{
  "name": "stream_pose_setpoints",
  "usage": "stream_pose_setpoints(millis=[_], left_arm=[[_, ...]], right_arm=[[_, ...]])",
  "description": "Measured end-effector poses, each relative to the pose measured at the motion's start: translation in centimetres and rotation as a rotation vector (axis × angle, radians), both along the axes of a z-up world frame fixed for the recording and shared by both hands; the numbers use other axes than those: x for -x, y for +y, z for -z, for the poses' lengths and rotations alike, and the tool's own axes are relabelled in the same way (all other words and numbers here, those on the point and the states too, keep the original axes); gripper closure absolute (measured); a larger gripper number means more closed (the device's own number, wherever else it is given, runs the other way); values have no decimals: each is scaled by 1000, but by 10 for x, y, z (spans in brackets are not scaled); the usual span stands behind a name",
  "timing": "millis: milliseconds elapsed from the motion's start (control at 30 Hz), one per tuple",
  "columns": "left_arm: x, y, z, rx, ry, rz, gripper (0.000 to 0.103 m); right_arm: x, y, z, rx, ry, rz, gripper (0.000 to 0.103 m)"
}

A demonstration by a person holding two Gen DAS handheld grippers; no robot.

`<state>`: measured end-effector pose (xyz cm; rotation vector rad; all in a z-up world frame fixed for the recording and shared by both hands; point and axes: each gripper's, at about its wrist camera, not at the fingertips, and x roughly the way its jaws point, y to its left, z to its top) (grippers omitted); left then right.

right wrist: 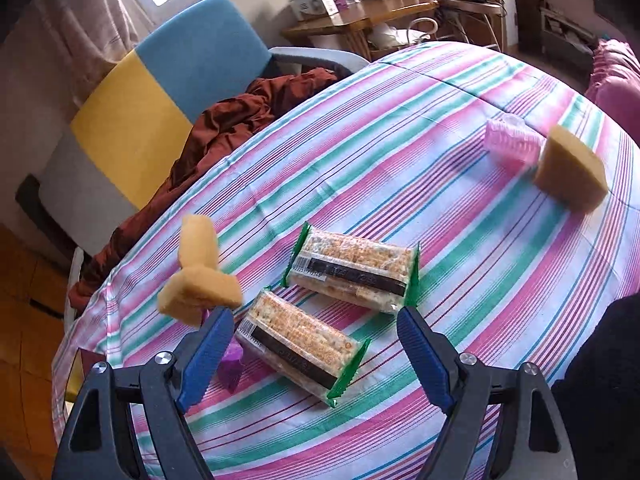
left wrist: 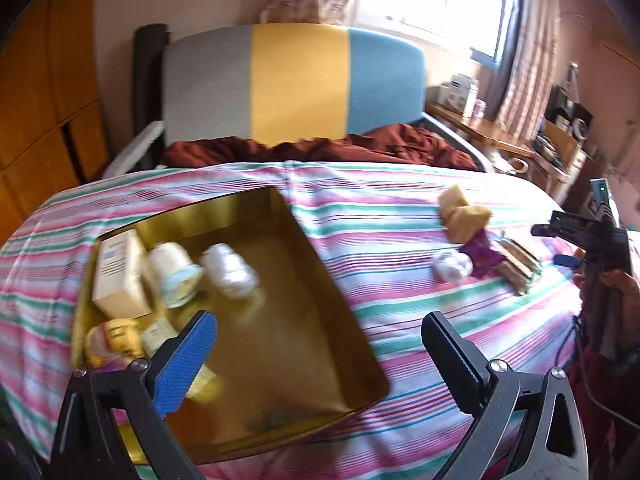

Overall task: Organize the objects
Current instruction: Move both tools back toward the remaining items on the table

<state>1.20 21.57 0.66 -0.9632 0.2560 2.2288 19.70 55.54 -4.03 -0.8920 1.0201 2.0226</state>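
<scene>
A striped bedspread (left wrist: 400, 216) covers the bed. On its left sits a gold tray (left wrist: 320, 320) holding a white box (left wrist: 120, 276), two white rolls and a yellow item. The left gripper (left wrist: 320, 356) hangs over the tray's near edge, jaws spread and empty. The right gripper (right wrist: 316, 344), also spread and empty, hovers above the nearer of two cereal bars (right wrist: 298, 346); yellow sponges (right wrist: 200, 280) lie just left.

The left gripper (left wrist: 320, 344) is held low and pointed forward, its jaws spread wide with nothing between them. The right gripper (right wrist: 316, 340) is likewise held with its jaws wide apart (blue pads facing inward), nothing gripped. In the left wrist view it is seen at far right.
</scene>
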Motion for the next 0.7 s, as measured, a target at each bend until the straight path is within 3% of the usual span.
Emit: stream_pose_setpoints(millis=[100,367,700], left_arm=[[-5,37,3,5,-22,56,0],[-2,120,21,21,-108,139,0],[28,185,66,41,-277,101,0]], right_arm=[[-5,3,4,56,36,7,18],[1,-1,0,45,58,-40,18],[8,-4,2,55,57,-88,18]])
